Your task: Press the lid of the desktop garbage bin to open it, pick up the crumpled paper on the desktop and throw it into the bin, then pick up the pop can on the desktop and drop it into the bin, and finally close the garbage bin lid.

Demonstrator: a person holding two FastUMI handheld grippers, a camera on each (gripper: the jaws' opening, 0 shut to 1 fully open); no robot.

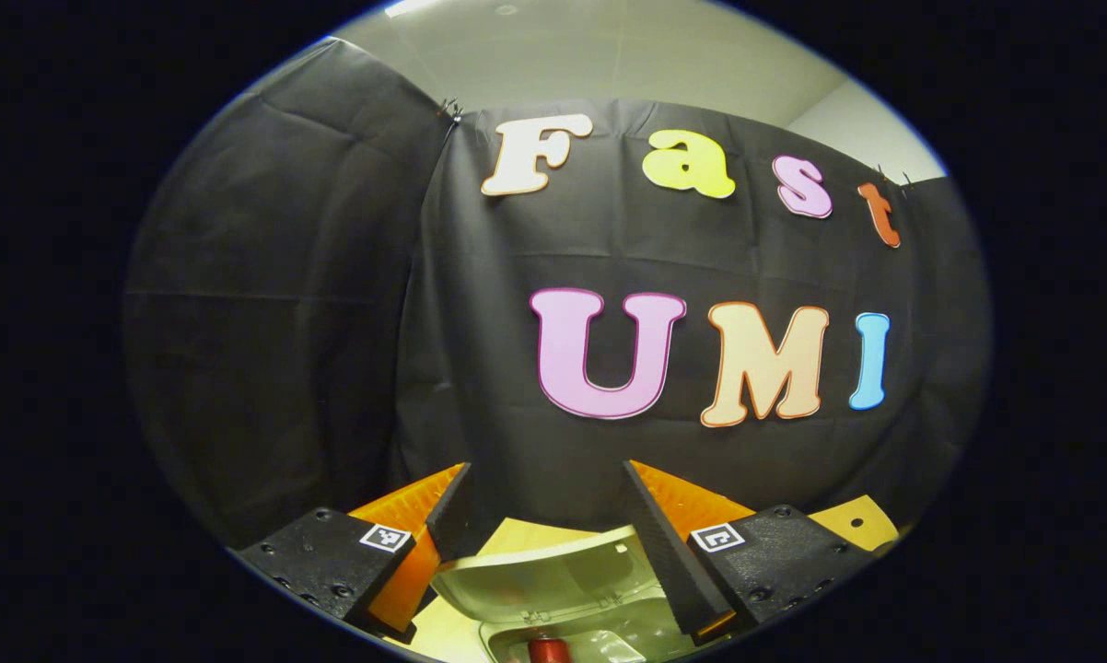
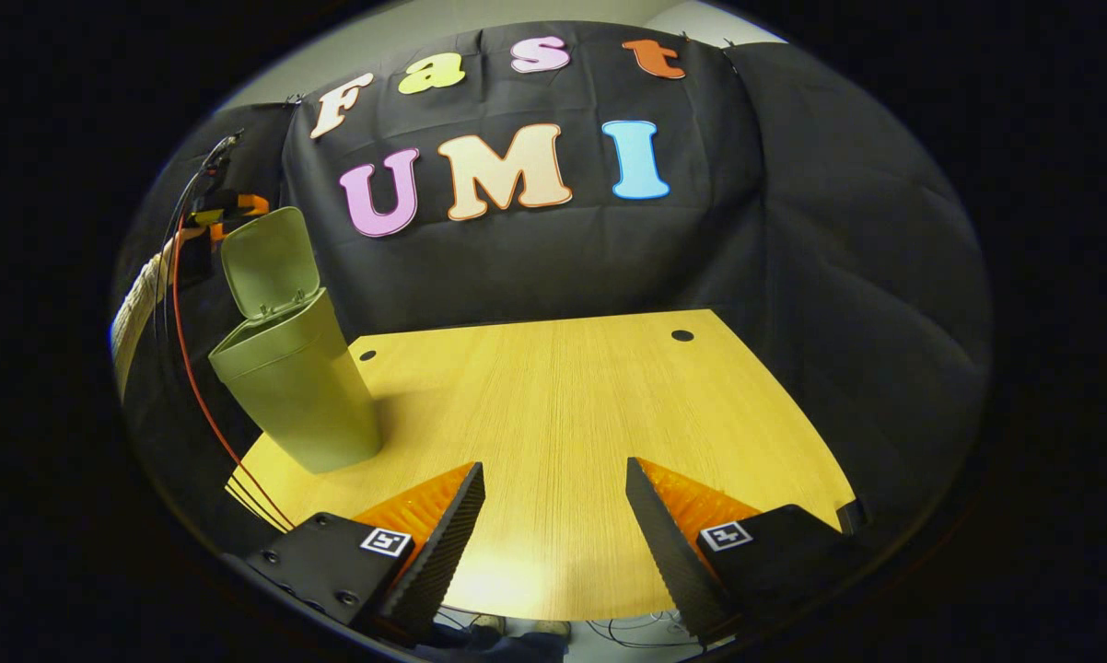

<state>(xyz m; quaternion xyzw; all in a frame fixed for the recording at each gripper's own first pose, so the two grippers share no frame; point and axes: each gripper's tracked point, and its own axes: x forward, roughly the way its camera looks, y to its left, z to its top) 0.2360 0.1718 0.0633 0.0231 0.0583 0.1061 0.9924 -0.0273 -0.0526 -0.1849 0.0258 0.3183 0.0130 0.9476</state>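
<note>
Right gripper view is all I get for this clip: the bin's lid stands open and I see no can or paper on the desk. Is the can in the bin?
Observer: Left gripper view looks down into the open garbage bin. A red cylinder, likely the pop can, sits inside, at that view's bottom edge.
Operator: Is the left tool holding anything?
Observer: No. The left tool is open with nothing between its fingers, poised above the bin's mouth, with the raised lid just beyond it.
</note>
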